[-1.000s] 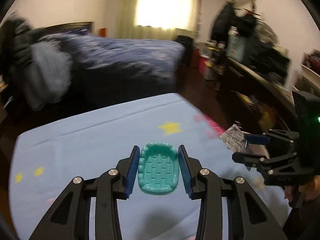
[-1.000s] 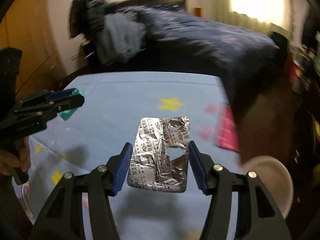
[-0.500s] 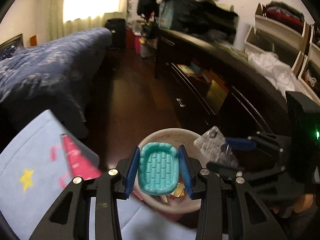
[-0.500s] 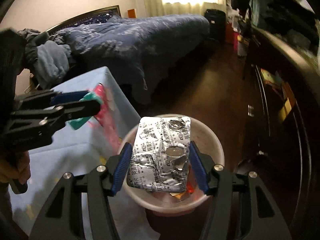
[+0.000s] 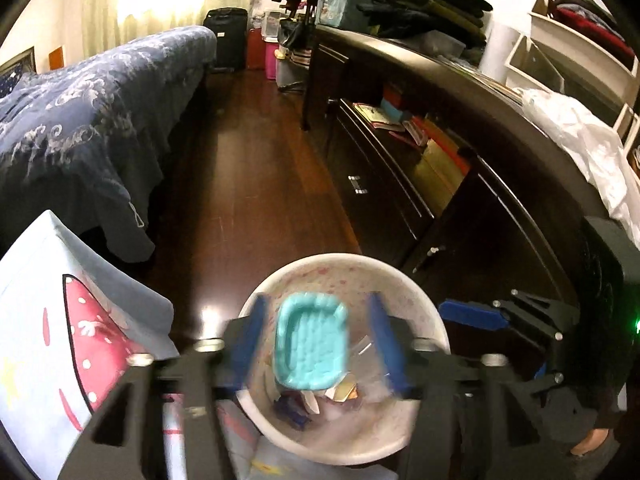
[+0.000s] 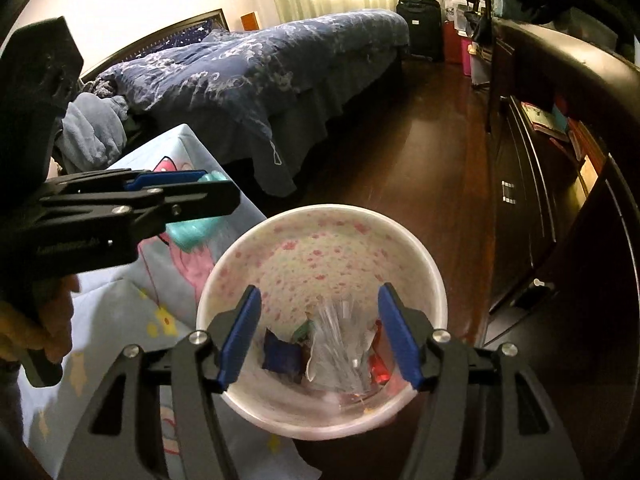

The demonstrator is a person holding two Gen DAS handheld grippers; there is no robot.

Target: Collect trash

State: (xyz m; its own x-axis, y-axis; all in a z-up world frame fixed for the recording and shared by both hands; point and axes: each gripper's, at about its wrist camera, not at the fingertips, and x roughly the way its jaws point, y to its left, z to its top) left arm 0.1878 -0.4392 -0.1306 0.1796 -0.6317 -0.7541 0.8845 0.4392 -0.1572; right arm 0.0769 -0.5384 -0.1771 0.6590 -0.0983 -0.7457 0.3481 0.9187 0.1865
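Both claws are held over a white bin (image 6: 320, 236) with a pink-speckled inner wall, which stands on the dark wooden floor (image 5: 256, 168) just beside the corner of a tabletop covered in a light-blue printed cloth (image 5: 36, 320).

The left claw (image 5: 316, 346) is opening; its blue pads (image 5: 248, 344) are parted and clear of the turquoise tray-shaped piece (image 5: 310, 346), which is seen blurred between them above the bin's mouth, touched by neither pad; the piece is therefore released. In the right wrist view the same claw (image 6: 172, 192) is seen from the side at the left, a hand (image 6: 36, 320) gripping its handle.

The right claw (image 6: 320, 334) is likewise opening, with nothing pressed between its blue pads (image 6: 240, 336); below the gap a crumpled silvery sheet (image 6: 340, 348), possibly the blister pack though blur prevents certainty, lies in the bin among a dark-blue wrapper (image 6: 282, 354) and a red scrap (image 6: 378, 368).

A bed (image 6: 260, 72) with a navy patterned cover is noted beyond the floor; a dark cabinet (image 5: 460, 184) runs along the right.
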